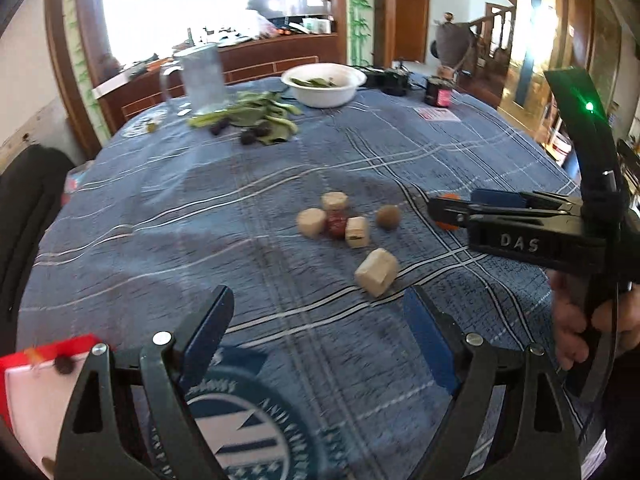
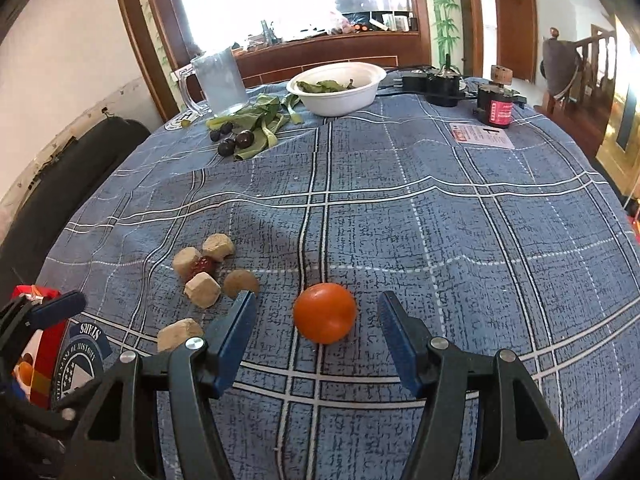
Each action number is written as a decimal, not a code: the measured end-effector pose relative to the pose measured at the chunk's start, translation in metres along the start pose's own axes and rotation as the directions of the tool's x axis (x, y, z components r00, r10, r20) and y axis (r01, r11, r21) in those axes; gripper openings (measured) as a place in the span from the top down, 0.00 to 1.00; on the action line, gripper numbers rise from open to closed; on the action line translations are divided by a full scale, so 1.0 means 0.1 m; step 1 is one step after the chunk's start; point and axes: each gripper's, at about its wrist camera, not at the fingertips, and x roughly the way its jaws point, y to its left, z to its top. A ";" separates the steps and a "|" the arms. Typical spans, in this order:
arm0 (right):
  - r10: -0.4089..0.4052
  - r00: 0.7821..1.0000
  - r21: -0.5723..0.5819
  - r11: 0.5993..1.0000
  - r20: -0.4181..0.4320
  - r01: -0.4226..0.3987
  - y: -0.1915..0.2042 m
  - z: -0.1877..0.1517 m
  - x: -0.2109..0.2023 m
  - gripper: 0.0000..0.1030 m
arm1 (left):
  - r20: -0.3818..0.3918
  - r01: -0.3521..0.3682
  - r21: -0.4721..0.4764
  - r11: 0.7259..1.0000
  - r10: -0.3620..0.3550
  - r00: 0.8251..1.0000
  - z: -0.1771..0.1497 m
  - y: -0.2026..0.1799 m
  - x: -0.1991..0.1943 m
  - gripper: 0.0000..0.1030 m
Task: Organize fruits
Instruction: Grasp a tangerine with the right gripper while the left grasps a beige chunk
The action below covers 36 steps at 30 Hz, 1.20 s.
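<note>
An orange fruit [image 2: 325,313] rests on the blue checked tablecloth [image 2: 400,220]. My right gripper [image 2: 316,300] is open around it, with a gap between each blue pad and the fruit. To its left lie several beige chunks [image 2: 202,289], a small red fruit [image 2: 204,266] and a brown round fruit [image 2: 240,282]. My left gripper [image 1: 316,304] stands open over bare cloth, nothing between its fingers, just short of the nearest beige chunk [image 1: 376,272]. The right gripper [image 1: 440,210] enters from the right and hides most of the orange fruit [image 1: 452,197].
At the far side stand a white bowl [image 2: 340,104] with leaves, a clear pitcher [image 2: 220,80], green leaves with dark plums [image 2: 244,139] and a dark jar [image 2: 500,110]. A red box [image 1: 40,364] and a round blue-seal print [image 1: 256,432] lie at the near left.
</note>
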 end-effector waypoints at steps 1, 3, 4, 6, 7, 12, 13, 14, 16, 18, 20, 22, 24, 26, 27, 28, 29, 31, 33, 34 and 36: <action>-0.003 1.000 -0.001 1.000 -0.005 0.003 0.00 0.00 0.00 0.39 | -0.007 0.001 0.013 1.000 -0.001 1.000 0.02 -0.04 0.05 0.16; 0.003 1.000 0.001 1.000 -0.022 -0.003 -0.04 0.01 0.05 0.42 | -0.021 0.012 0.030 0.999 -0.011 1.000 0.04 -0.09 0.14 0.16; 0.005 1.000 -0.001 1.000 -0.029 -0.005 -0.05 0.00 0.06 0.48 | -0.028 0.019 0.036 0.999 -0.019 0.999 0.05 -0.12 0.19 0.16; -0.002 0.999 -0.014 1.000 -0.038 0.001 -0.04 0.01 0.09 0.58 | -0.040 0.032 0.041 0.999 -0.031 0.999 0.05 -0.15 0.25 0.16; -0.011 0.999 -0.018 1.000 -0.042 0.010 -0.03 0.01 0.11 0.63 | -0.046 0.043 0.044 0.998 -0.041 0.998 0.07 -0.18 0.30 0.16; -0.017 0.998 -0.022 1.000 -0.059 0.016 -0.05 0.01 0.16 0.67 | -0.075 0.076 0.046 0.996 -0.072 0.995 0.12 -0.23 0.45 0.31; -0.018 0.998 -0.023 1.000 -0.059 0.017 -0.04 0.00 0.16 0.67 | -0.085 0.084 0.045 0.996 -0.080 0.993 0.12 -0.23 0.49 0.34; -0.016 0.998 -0.020 1.000 -0.060 0.015 -0.05 0.00 0.16 0.67 | -0.100 0.096 0.040 0.995 -0.091 0.991 0.13 -0.23 0.53 0.40; -0.013 0.998 -0.015 1.000 -0.062 0.012 -0.06 0.01 0.17 0.68 | -0.121 0.111 0.027 0.993 -0.107 0.987 0.11 -0.23 0.60 0.46; -0.009 0.998 -0.003 1.000 -0.061 0.009 -0.06 0.01 0.16 0.68 | -0.113 0.100 0.046 0.994 -0.094 0.989 0.11 -0.26 0.60 0.50; -0.006 0.998 0.004 1.000 -0.059 0.006 -0.07 0.01 0.15 0.68 | -0.107 0.098 0.048 0.994 -0.093 0.990 0.10 -0.27 0.59 0.59; -0.003 0.999 0.009 1.000 -0.048 0.003 -0.08 0.00 0.13 0.68 | -0.104 0.115 0.030 0.993 -0.111 0.988 0.11 -0.26 0.58 0.68; 0.002 1.000 0.014 1.000 -0.031 -0.002 -0.09 0.01 0.09 0.68 | -0.104 0.106 0.024 0.994 -0.103 0.989 0.11 -0.26 0.57 0.68; 0.006 1.000 0.016 1.000 -0.005 -0.006 -0.09 0.01 0.04 0.68 | -0.097 0.095 0.018 0.995 -0.093 0.991 0.10 -0.25 0.53 0.68; 0.005 1.000 0.016 1.000 0.011 -0.006 -0.09 0.02 0.02 0.68 | -0.089 0.089 0.006 0.996 -0.088 0.992 0.10 -0.23 0.49 0.68; 0.004 1.000 0.017 1.000 0.023 -0.004 -0.10 0.02 0.00 0.68 | -0.076 0.086 -0.008 0.996 -0.086 0.993 0.11 -0.20 0.44 0.68; 0.002 0.999 0.019 1.000 0.036 -0.003 -0.10 0.03 -0.02 0.68 | -0.061 0.082 -0.019 0.996 -0.083 0.995 0.11 -0.18 0.38 0.68; -0.004 0.998 0.024 1.000 0.067 0.003 -0.11 0.04 -0.07 0.68 | -0.014 0.066 -0.044 0.997 -0.067 0.998 0.10 -0.12 0.18 0.68; -0.019 0.995 0.024 1.000 0.098 0.017 -0.12 0.04 -0.10 0.68 | 0.019 0.053 -0.065 0.996 -0.052 0.998 0.08 -0.06 0.00 0.68; -0.026 0.994 0.027 0.999 0.110 0.024 -0.13 0.04 -0.12 0.68 | 0.036 0.047 -0.077 0.996 -0.044 0.998 0.06 -0.02 -0.10 0.68; -0.043 0.990 0.035 0.999 0.137 0.039 -0.15 0.03 -0.15 0.68 | 0.069 0.035 -0.104 0.994 -0.028 0.997 0.00 0.07 -0.31 0.68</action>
